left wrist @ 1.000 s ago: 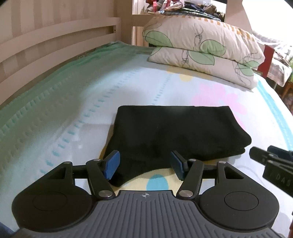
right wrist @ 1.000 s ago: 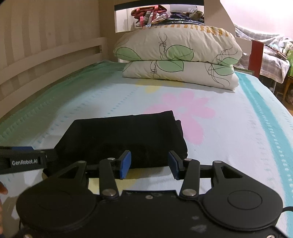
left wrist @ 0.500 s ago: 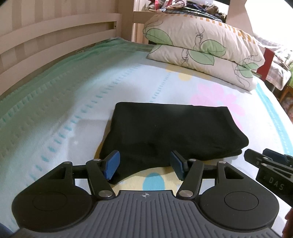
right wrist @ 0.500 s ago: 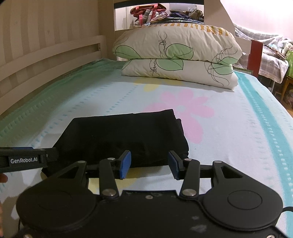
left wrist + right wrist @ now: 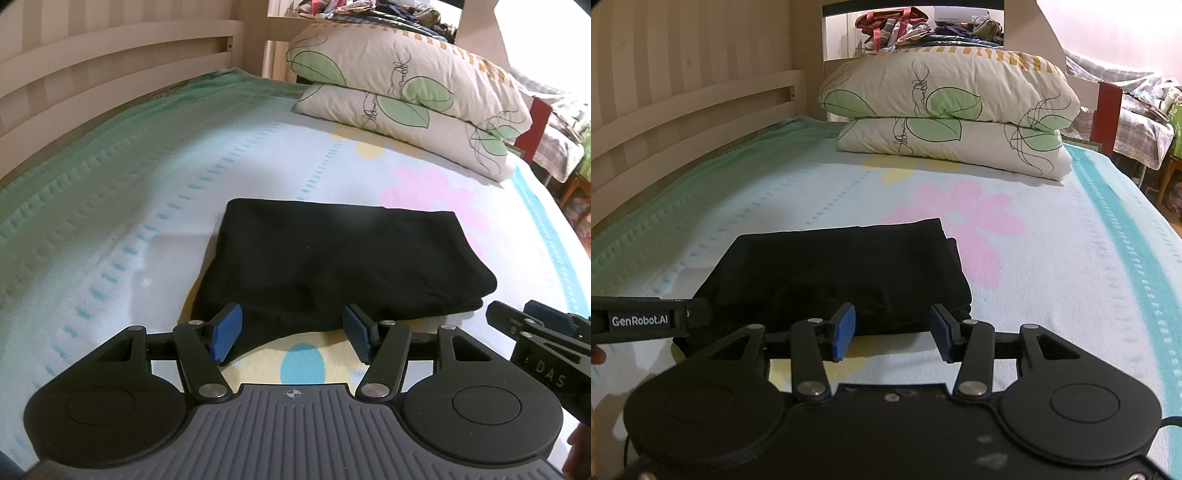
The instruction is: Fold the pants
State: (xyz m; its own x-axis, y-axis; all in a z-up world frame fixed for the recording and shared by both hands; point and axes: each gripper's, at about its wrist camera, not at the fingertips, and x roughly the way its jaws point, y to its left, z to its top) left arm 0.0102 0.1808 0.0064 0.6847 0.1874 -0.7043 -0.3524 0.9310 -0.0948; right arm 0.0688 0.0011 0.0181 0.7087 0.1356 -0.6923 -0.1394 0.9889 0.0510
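Observation:
The black pants [image 5: 332, 258] lie folded into a flat rectangle on the flowered bedsheet; they also show in the right wrist view [image 5: 842, 273]. My left gripper [image 5: 291, 338] is open and empty, just above the near left edge of the pants. My right gripper [image 5: 892, 330] is open and empty, at the near right edge of the pants. The right gripper's fingers [image 5: 532, 325] show at the right of the left wrist view. The left gripper's finger [image 5: 650, 319] shows at the left of the right wrist view.
Two stacked leaf-print pillows [image 5: 945, 114] lie at the head of the bed. A cream wooden rail [image 5: 110, 85] runs along the left side. The bed's right edge has a teal stripe [image 5: 1126, 236], with furniture beyond it.
Both grippers have drawn back slightly and tilted down, staying open. The folded pants have not moved.

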